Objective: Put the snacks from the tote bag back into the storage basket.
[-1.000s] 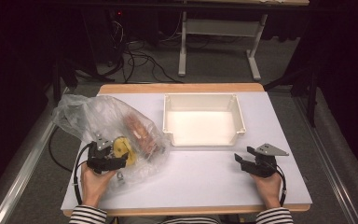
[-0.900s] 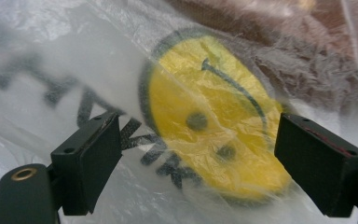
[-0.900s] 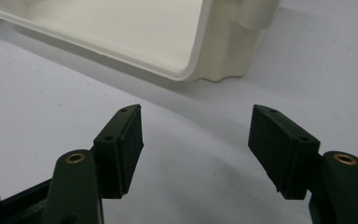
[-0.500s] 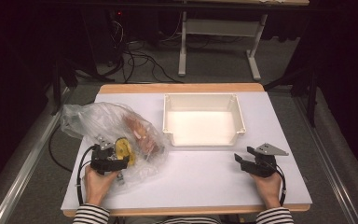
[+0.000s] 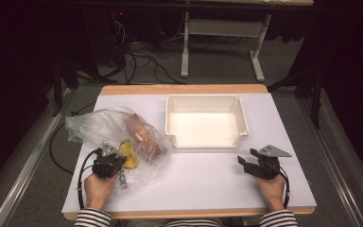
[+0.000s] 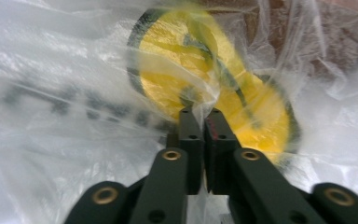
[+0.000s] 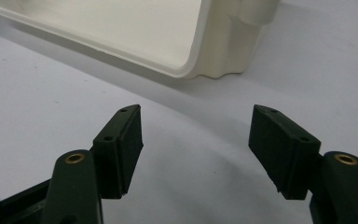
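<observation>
A crumpled clear plastic bag (image 5: 99,125) lies at the table's left, with a yellow round thing (image 5: 130,159) and brownish items (image 5: 142,135) inside. My left gripper (image 5: 117,161) sits at the bag's near edge. Its jaws have just been closing, and in the left gripper view the gripper (image 6: 204,114) is shut on a fold of the bag's film (image 6: 51,70) in front of the yellow thing (image 6: 191,60). My right gripper (image 5: 246,163) rests open at the table's right front; in its own view the gripper (image 7: 196,135) has nothing between its jaws.
A white rectangular tray (image 5: 205,98) stands at the middle back of the white table top (image 5: 203,184), and its near corner (image 7: 186,70) is just ahead of my right gripper. Black printing shows on the bag. Cables and a table frame lie on the floor beyond.
My left gripper's jaws have closed on the bag's film, and the bag has sagged flatter. The right hand has not moved.
</observation>
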